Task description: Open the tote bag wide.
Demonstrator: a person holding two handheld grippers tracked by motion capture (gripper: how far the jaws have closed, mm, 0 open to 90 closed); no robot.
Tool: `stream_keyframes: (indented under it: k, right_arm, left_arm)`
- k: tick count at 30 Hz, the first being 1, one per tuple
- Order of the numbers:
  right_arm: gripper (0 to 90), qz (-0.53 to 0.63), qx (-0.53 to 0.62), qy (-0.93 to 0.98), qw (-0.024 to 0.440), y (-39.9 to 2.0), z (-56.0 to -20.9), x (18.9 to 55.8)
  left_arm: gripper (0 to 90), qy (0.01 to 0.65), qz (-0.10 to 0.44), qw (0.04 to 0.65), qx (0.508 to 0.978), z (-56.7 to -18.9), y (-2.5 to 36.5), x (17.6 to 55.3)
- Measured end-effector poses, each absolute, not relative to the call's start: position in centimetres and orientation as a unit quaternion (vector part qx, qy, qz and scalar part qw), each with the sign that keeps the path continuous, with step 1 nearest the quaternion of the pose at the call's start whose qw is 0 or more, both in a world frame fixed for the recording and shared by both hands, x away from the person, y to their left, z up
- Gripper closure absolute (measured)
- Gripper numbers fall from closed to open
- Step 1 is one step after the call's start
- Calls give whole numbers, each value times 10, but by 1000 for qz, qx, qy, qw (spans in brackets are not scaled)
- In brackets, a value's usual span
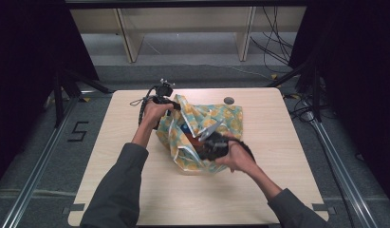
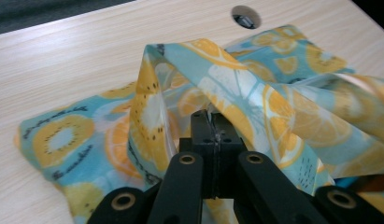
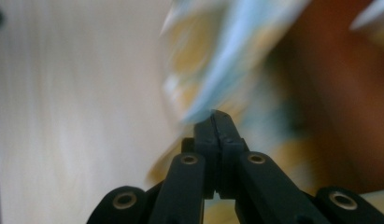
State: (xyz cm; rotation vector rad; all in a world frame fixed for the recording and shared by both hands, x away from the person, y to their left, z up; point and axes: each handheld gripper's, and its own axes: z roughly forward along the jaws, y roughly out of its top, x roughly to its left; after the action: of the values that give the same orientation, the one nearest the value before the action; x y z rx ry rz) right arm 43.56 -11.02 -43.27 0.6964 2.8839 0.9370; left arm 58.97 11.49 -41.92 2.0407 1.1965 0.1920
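From the high view, our bag (image 1: pixel 202 135) sits mid-desk (image 1: pixel 135 190), mouth pulled wide. The left gripper (image 1: pixel 170 105) lifts its far-left rim, probably so the right gripper (image 1: pixel 210 148) can reach in at the near side.

Left gripper view: jaws clenched on a fold of the rim.

Right gripper view: blurry, jaws closed at a pale edge of the bag (image 3: pixel 227 70); we can't tell whether they've got it.

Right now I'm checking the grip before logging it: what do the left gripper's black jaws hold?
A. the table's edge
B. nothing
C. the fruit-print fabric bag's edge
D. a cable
C: in the left gripper view the left gripper has its jaws closed on a fold of the teal-and-orange fruit-print fabric bag.
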Motion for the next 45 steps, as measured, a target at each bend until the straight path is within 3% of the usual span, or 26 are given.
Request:
stream_keyframes:
  k: [2, 3, 4, 10, 15, 16, 18, 22, 30, 33, 34, 38, 45]
  right_arm:
    - [900, 317, 227, 917, 82, -118, -415, 457]
    - [900, 317, 227, 917, 82, -118, -415, 457]
    - [900, 304, 234, 916, 116, -125, -407, 478]
    - [900, 311, 263, 896, 177, -145, -403, 525]
    - [804, 339, 258, 892, 148, -148, -396, 521]
    - [691, 350, 248, 894, 131, -146, -391, 510]
    - [646, 358, 239, 896, 108, -139, -393, 497]
    - [553, 350, 196, 910, 104, -119, -403, 482]
    - [484, 305, 198, 925, 111, -93, -435, 488]
    - [522, 292, 199, 928, 122, -88, -440, 488]
    - [592, 273, 204, 930, 140, -86, -442, 490]
    - [871, 285, 201, 928, 134, -86, -440, 491]
    - [900, 330, 245, 899, 148, -103, -415, 497]
  left_arm:
    - [895, 450, 72, 384, 803, -411, 114, 582]
    - [894, 450, 72, 384, 803, -411, 114, 582]
    - [894, 440, 74, 386, 808, -404, 115, 578]
    - [893, 414, 70, 385, 822, -395, 119, 567]
    - [892, 415, 67, 384, 822, -396, 123, 568]
    - [893, 420, 66, 382, 821, -398, 125, 570]
    - [893, 431, 61, 386, 814, -401, 123, 571]
    - [892, 426, 59, 382, 818, -403, 118, 571]
    - [892, 424, 50, 378, 822, -405, 115, 572]
    - [892, 417, 47, 376, 826, -405, 118, 573]
    - [892, 422, 43, 382, 821, -406, 118, 571]
    - [892, 415, 45, 383, 824, -404, 119, 569]
    - [892, 412, 38, 388, 824, -408, 122, 564]
